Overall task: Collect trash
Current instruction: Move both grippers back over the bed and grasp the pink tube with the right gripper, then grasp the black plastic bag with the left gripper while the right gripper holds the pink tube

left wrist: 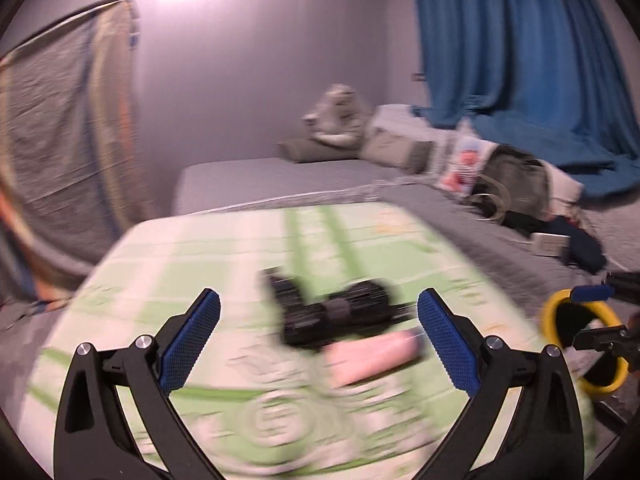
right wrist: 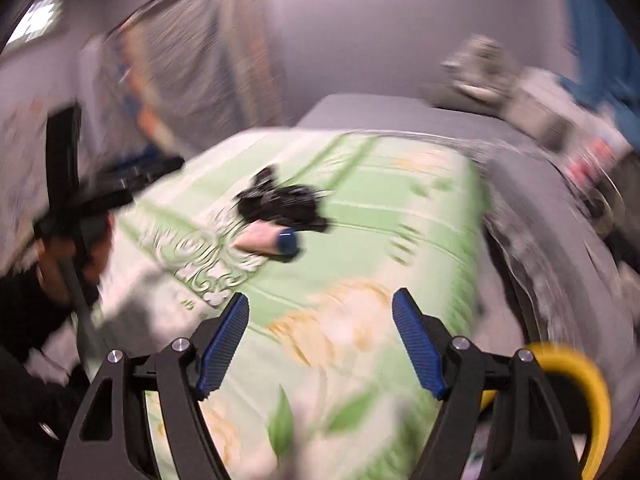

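Both views are motion-blurred. The left gripper stands with its blue-padded jaws spread wide, nothing between the pads. The right gripper likewise has its jaws apart and empty.

Below both tools lies a green-and-white patterned quilt, spread over the near end of a grey bed. Near the middle of the quilt sits a crumpled black item; what it is cannot be told through the blur. Touching its near side lies a pale pink cylindrical object with a dark blue end. Neither gripper touches these two.

At the quilt's right edge stands a yellow-rimmed bin with a dark inside, just beside the right gripper's fingers.

Along the far right edge of the bed: grey pillows, a grey stuffed toy, and a dark bag. A blue curtain hangs behind them.
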Demonstrator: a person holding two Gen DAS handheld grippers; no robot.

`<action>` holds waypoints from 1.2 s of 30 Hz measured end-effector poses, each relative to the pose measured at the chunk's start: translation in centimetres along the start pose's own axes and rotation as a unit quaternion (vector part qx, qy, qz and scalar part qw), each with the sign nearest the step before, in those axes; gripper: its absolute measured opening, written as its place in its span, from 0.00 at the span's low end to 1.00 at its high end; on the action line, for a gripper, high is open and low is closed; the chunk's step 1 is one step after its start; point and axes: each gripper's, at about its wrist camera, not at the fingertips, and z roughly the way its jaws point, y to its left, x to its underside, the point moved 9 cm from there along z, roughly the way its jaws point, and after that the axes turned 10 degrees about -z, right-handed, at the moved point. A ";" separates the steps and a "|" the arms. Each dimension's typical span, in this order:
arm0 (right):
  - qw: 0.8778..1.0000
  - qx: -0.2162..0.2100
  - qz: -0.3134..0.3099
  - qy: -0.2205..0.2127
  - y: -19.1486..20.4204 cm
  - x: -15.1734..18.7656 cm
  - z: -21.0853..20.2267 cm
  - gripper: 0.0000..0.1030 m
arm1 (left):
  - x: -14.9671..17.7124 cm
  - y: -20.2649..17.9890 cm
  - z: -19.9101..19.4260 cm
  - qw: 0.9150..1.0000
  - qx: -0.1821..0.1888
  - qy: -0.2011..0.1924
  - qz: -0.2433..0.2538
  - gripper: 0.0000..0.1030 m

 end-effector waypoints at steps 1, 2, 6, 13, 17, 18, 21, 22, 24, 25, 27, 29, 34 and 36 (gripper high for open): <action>0.999 -0.021 -0.033 0.015 1.2 -1.1 2.0 0.69 | 0.0 1.9 -0.4 1.000 -0.011 0.001 -0.014 0.92; 0.997 -0.039 -0.055 0.026 2.1 -1.8 3.4 0.69 | 0.1 4.0 -0.8 0.999 -0.019 0.003 -0.034 0.92; 0.985 -0.078 -0.138 0.074 4.6 -3.6 8.6 0.68 | 1.0 10.2 -1.9 0.993 -0.028 0.019 -0.115 0.92; 0.955 -0.085 -0.234 0.164 5.5 -3.6 15.9 0.63 | 1.8 13.7 -3.0 0.987 -0.037 0.007 -0.157 0.92; 0.947 -0.103 -0.229 0.200 5.0 -3.6 18.4 0.63 | 2.5 14.8 -2.4 0.985 -0.032 0.015 -0.169 0.92; 0.947 -0.106 -0.225 0.203 4.9 -3.5 18.7 0.63 | 2.7 14.8 -2.2 0.985 -0.031 0.017 -0.171 0.92; 0.945 -0.114 -0.219 0.216 4.5 -3.2 19.8 0.61 | 3.1 14.8 -1.4 0.984 -0.030 0.027 -0.176 0.92; 0.945 -0.121 -0.213 0.219 4.4 -3.1 20.1 0.59 | 3.2 14.8 -1.2 0.983 -0.030 0.030 -0.176 0.92; 0.946 -0.131 -0.203 0.215 4.6 -3.2 20.3 0.53 | 3.4 14.8 -1.0 0.984 -0.033 0.034 -0.174 0.92; 0.948 -0.137 -0.197 0.211 4.6 -3.3 20.3 0.48 | 3.4 14.8 -0.9 0.984 -0.037 0.034 -0.172 0.92; 0.951 -0.133 -0.191 0.206 4.6 -3.5 19.8 0.42 | 3.4 15.0 -0.7 0.984 -0.042 0.035 -0.169 0.92; 0.956 -0.135 -0.172 0.194 4.4 -3.7 19.3 0.34 | 3.2 15.0 -0.6 0.985 -0.046 0.036 -0.163 0.92; 0.972 -0.163 -0.097 0.137 3.8 -4.2 16.6 0.33 | 2.4 13.5 -0.1 0.992 -0.059 0.029 -0.111 0.92; 0.975 -0.179 -0.058 0.116 3.4 -4.0 15.1 0.33 | 1.6 12.0 0.7 0.996 -0.049 0.028 -0.073 0.92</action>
